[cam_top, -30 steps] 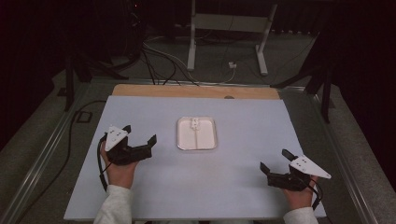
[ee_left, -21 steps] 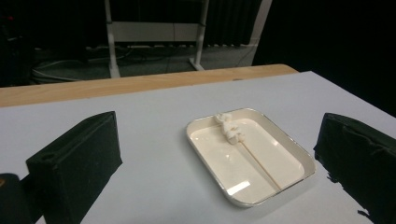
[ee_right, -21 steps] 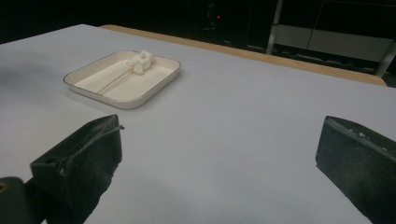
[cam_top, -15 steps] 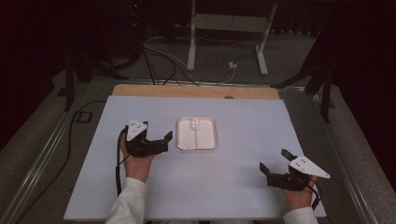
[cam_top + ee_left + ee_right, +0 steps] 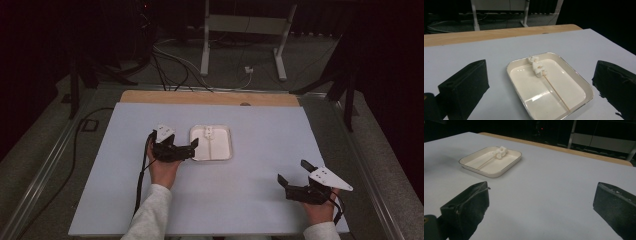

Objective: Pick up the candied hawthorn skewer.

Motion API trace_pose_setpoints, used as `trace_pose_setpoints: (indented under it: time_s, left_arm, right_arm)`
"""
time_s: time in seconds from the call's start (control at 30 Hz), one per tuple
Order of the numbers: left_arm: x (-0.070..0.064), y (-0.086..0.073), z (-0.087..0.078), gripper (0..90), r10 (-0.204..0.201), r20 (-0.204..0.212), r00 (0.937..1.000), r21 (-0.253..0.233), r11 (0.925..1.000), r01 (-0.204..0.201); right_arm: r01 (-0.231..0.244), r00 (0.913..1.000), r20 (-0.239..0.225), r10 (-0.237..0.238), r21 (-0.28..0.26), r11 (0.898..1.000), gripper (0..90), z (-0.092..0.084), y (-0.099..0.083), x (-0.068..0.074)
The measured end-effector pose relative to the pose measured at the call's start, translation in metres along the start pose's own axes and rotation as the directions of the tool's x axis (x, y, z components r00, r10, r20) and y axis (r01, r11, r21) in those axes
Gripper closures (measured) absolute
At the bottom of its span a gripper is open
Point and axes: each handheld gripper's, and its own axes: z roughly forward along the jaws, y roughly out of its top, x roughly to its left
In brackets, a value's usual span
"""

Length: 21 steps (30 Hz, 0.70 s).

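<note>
The left gripper point(image 5: 189, 149) has its black jaws spread wide with nothing between them, their tips just at the near left edge of the shallow cream rectangular tray with a thin metallic rim point(image 5: 584, 86). In the left gripper view the tray sits framed between the two jaws. Inside it lies a thin wooden skewer point(image 5: 556, 93) with a few white lumps of food point(image 5: 537, 67) threaded on its far end (the bare stick end points toward the gripper). The tray rests flat near the middle of the pale blue-grey worktop point(image 5: 260, 130). The right gripper point(image 5: 294, 175), well apart at the worktop's near right corner, also has its jaws wide apart and empty; its view shows the tray far off to the left point(image 5: 510, 167).
</note>
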Motion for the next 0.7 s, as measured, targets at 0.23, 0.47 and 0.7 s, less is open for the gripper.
trace_pose_setpoints:
  time_s: [0.23,0.47,0.7]
  left_arm:
    - [-0.008,-0.008,0.026,2.2,-0.006,0.016,0.9999,0.063,0.9980,0.005]
    - [-0.012,-0.013,0.043,3.3,-0.014,0.025,0.9996,0.114,0.9935,0.012]
    - [-0.019,-0.022,0.063,4.9,-0.027,0.029,0.9992,0.184,0.9827,0.021]
  right_arm:
    - [0.002,1.0000,-0.004,-0.002,0.005,1.000,0.7,0.001,0.000,0.001]
    - [0.002,1.0000,-0.005,-0.002,0.007,1.000,0.8,0.001,0.000,0.001]
    - [0.003,1.0000,-0.005,-0.002,0.007,1.000,0.7,0.002,0.000,0.001]
